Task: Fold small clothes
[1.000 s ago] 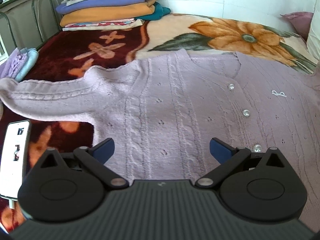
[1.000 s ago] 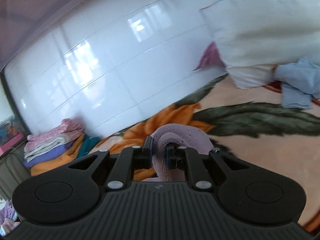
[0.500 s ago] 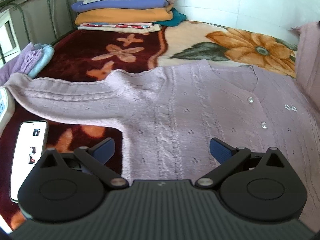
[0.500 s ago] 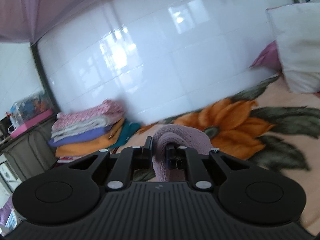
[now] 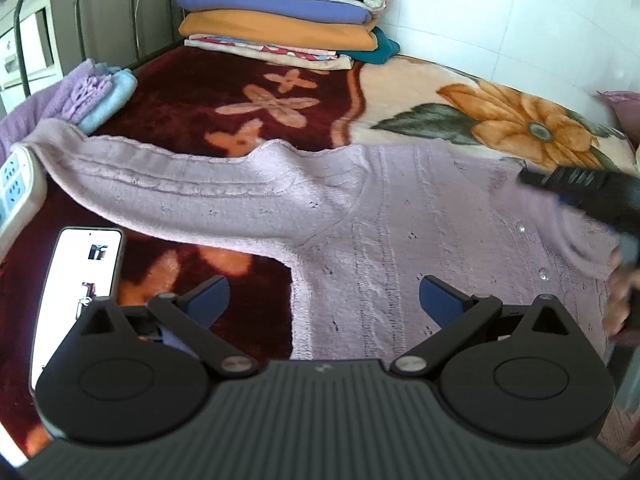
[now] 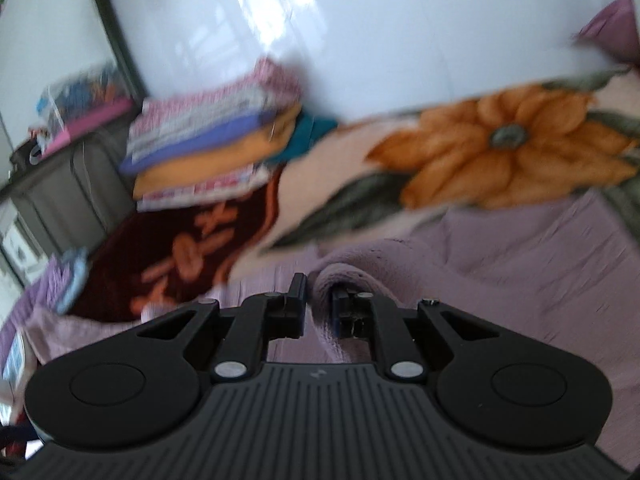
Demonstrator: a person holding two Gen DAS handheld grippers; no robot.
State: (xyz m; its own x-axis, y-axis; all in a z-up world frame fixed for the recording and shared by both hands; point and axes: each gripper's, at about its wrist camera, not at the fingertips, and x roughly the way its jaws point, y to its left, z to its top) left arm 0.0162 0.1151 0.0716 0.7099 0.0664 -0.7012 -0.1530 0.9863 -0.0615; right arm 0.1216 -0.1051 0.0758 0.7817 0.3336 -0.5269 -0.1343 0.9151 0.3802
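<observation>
Your right hand-held gripper (image 6: 318, 308), pinching the sleeve (image 6: 348, 276), has swung over the soft, limp cardigan (image 5: 400, 220); left hand-held gripper (image 5: 324, 300) gapes wide.

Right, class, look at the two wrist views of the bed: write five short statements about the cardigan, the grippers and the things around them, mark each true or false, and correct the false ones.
1. The right gripper is shut on a fold of the lilac cardigan. True.
2. The left gripper grips the cardigan's sleeve. False: it is open, with nothing between its fingers.
3. A phone lies on the blanket with its screen lit. True.
4. The stack of folded clothes sits on top of the cardigan. False: it stands apart, at the far end of the bed by the wall.
5. The cardigan's sleeve is already folded over its front. False: it lies stretched out sideways.
</observation>
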